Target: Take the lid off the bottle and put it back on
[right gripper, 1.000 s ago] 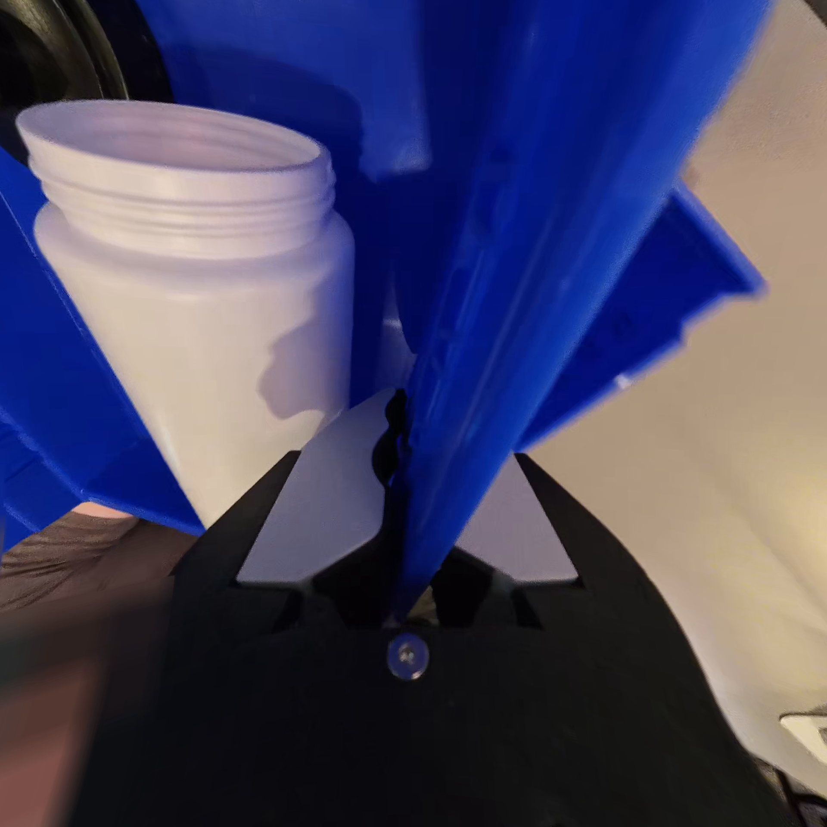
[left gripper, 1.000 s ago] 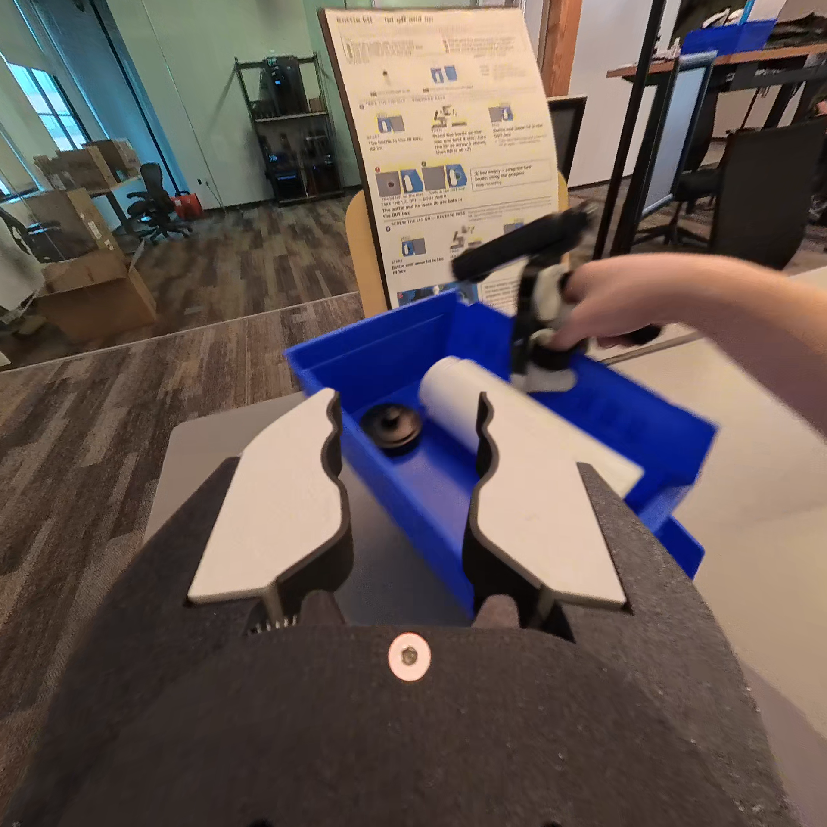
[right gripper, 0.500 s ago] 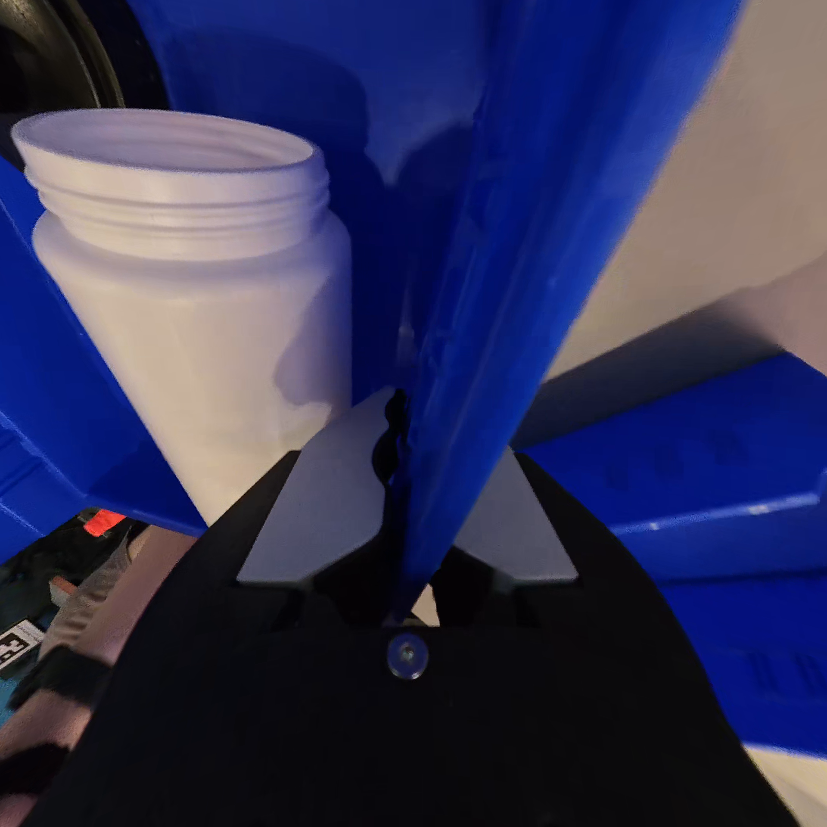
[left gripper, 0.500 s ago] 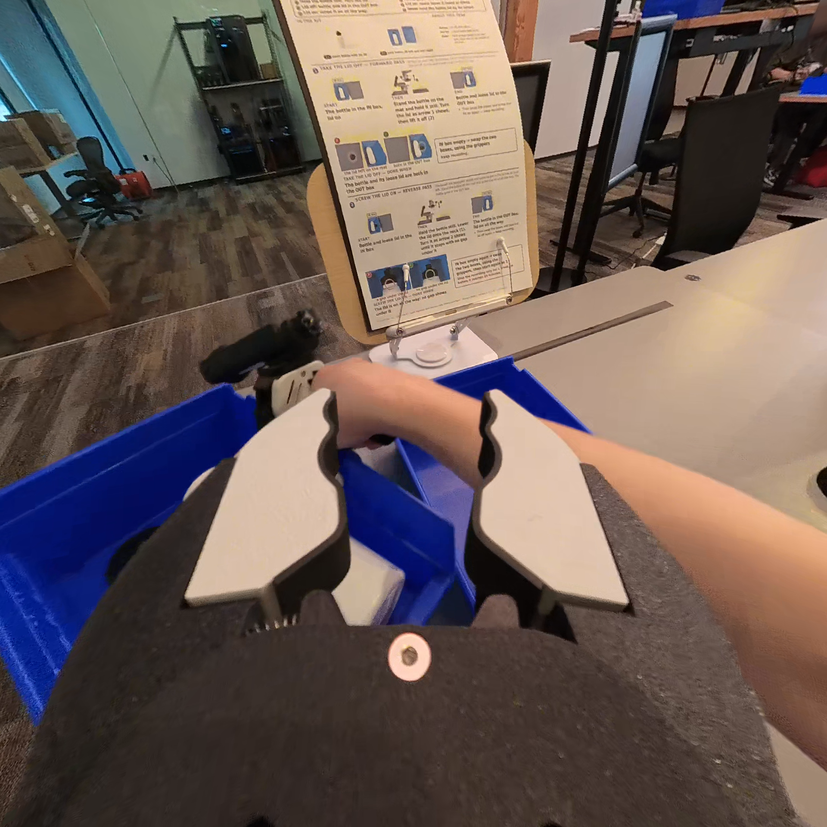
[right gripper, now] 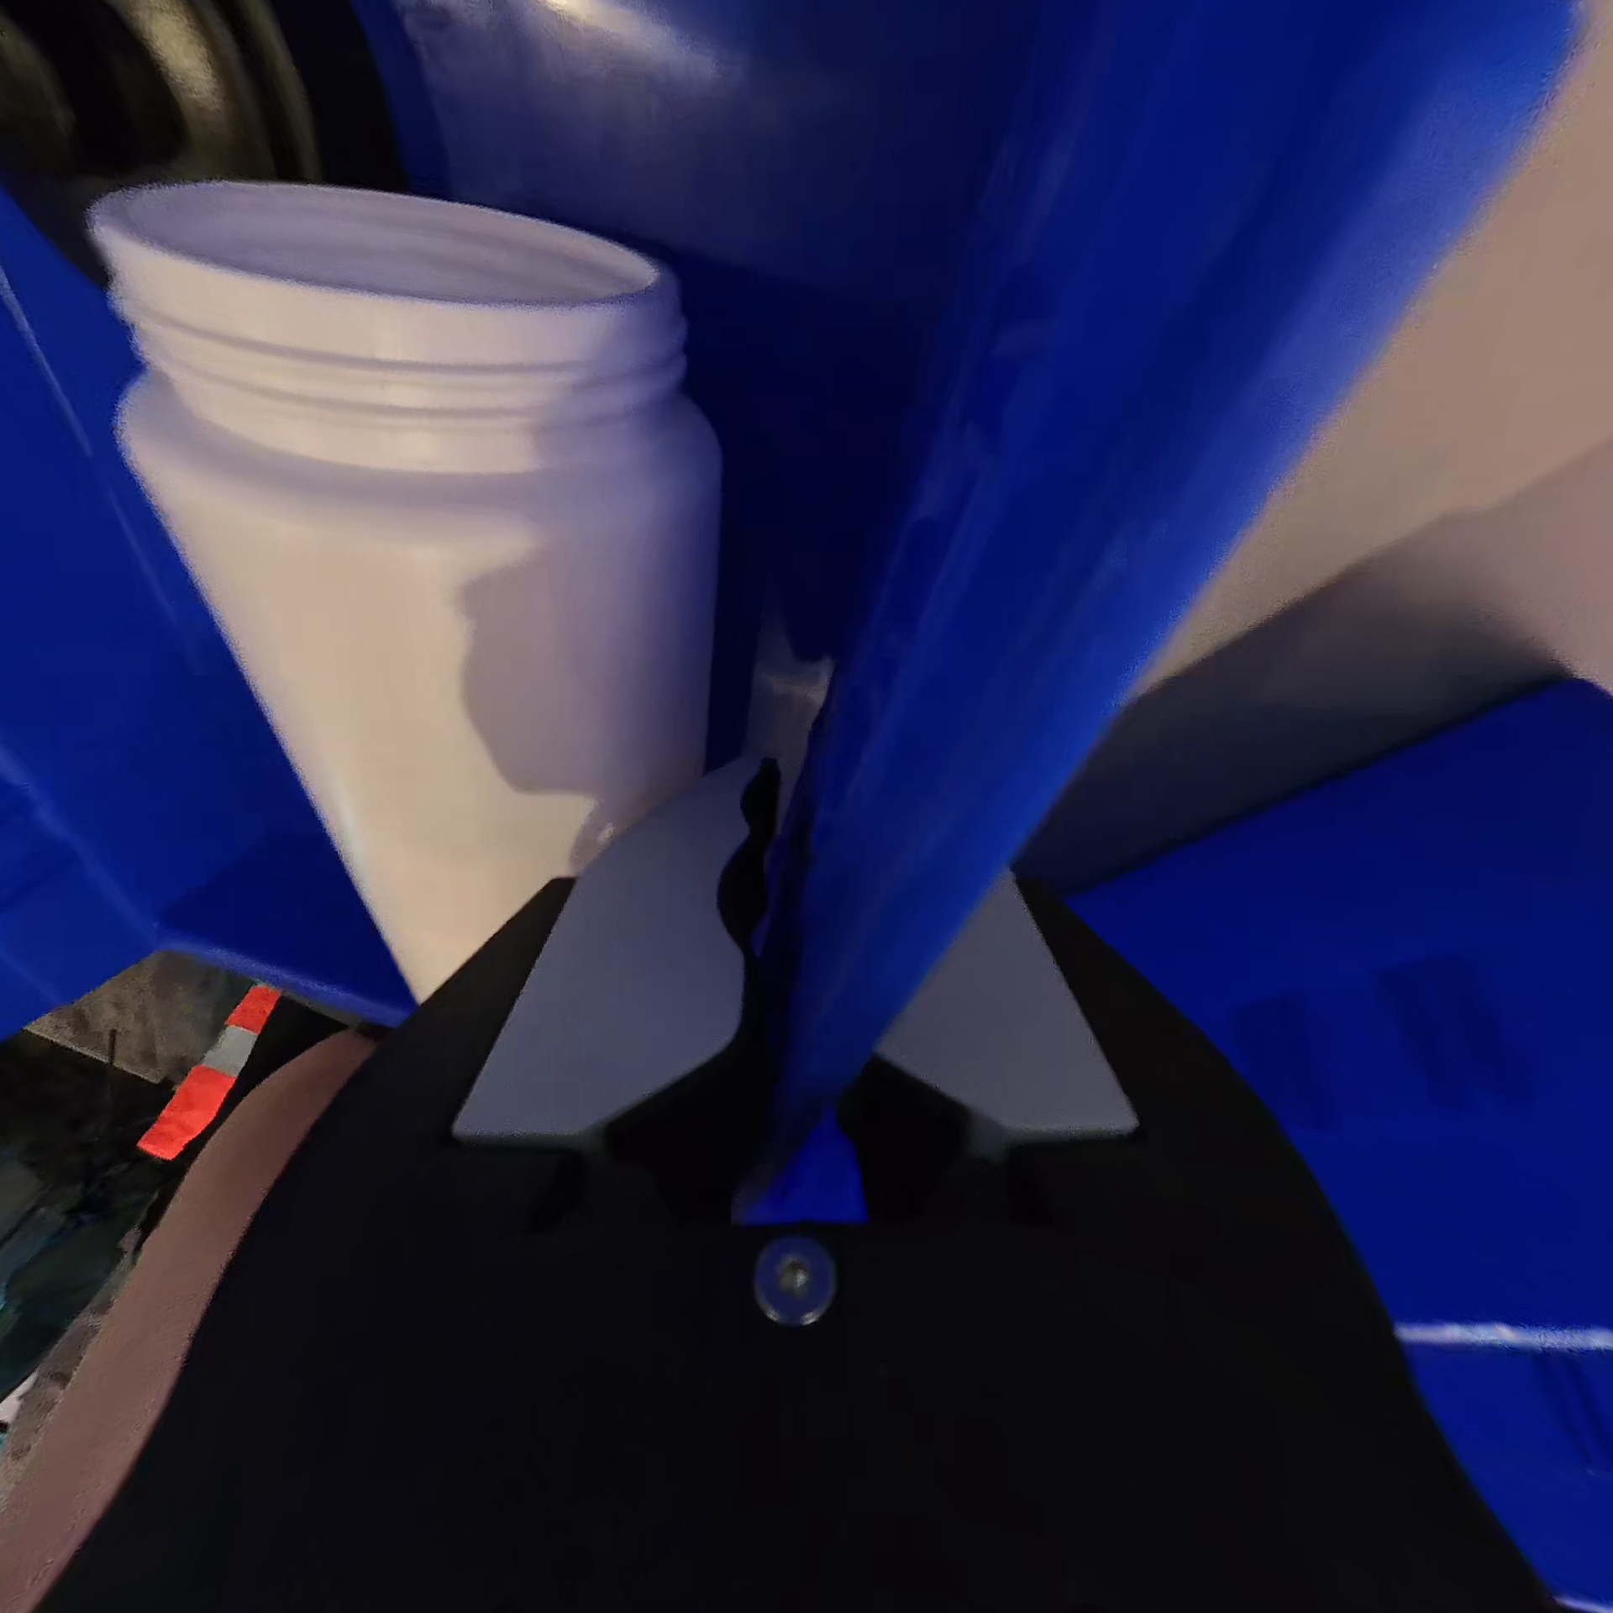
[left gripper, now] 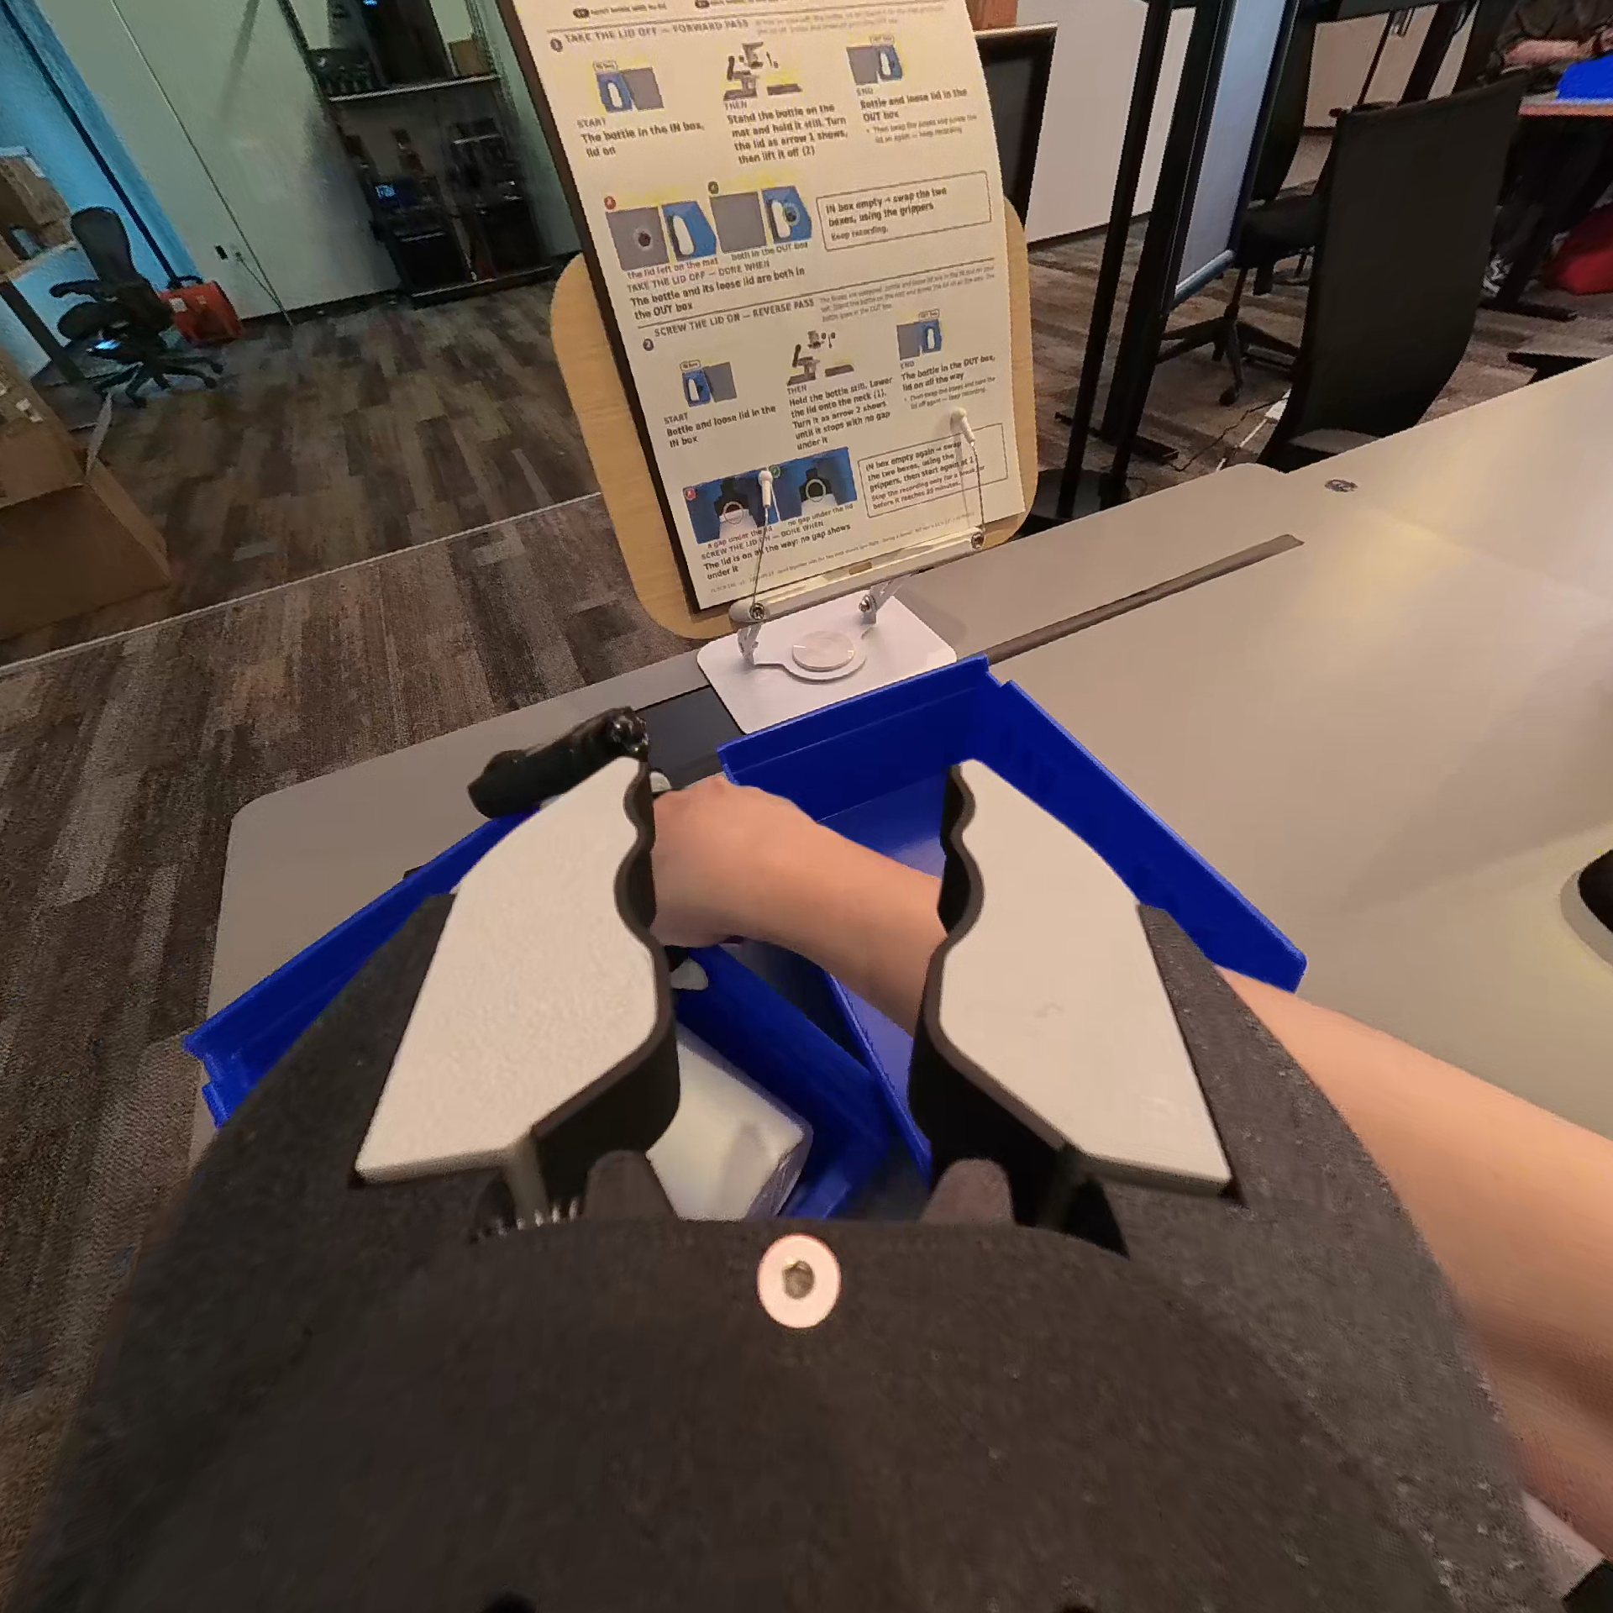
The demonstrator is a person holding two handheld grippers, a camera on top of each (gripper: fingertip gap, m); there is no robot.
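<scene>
- Since half a second ago, the blue bin gripped by the right gripper has shifted in its view: the second blue bin at lower right now fills more of the picture, and the white bottle sits a little lower and more central.
- From the left wrist, the table and the instruction board appear slightly farther back than before, and both bins lie side by side below the left gripper.
- Right gripper — its jaws are clamped on the bin's thin side wall, one finger inside the bin and one outside; the wall runs up between them.
- White bottle — it lies inside the gripped bin, just left of the inner finger and close to touching it, its open threaded mouth pointing away from the camera. No lid sits on it.
- A dark round shape shows at the far end of the bin beyond the bottle's mouth; it is too cropped and blurred to say whether it is the lid.
- Left gripper — its jaws stand wide apart and hold nothing; it hovers above the two bins.
- Between its fingers, the person's right hand and forearm reach across to the near bin, where the bottle's base shows just under the left finger.
- The second bin stands to the right of the first, its walls touching or nearly touching it.
</scene>
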